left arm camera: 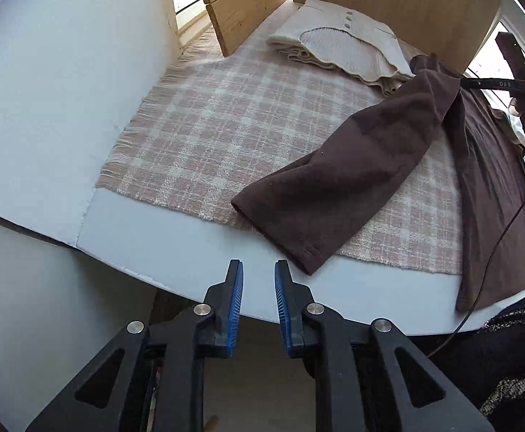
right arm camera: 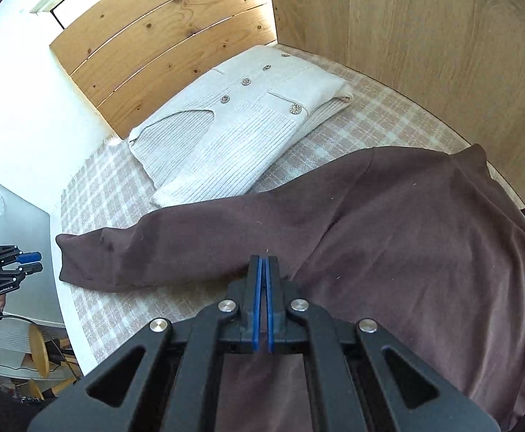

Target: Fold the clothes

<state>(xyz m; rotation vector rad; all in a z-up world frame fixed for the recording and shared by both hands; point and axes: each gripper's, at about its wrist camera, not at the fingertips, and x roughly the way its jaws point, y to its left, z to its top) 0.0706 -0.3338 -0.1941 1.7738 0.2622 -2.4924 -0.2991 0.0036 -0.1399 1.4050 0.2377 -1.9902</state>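
White letters "DAS" stand on the right gripper [left arm camera: 458,81].

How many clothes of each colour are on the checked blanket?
Brown: 1, the brown top, spread out with a sleeve across the checked blanket.
Cream: 1, the folded cream cardigan with shiny buttons.
Total: 2 clothes.

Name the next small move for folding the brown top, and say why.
Probably bring the left gripper onto the sleeve cuff and pinch it. Its jaws stand apart and empty just short of the cuff, the sleeve lies stretched out across the checked cloth, and the right gripper is shut at the brown top.
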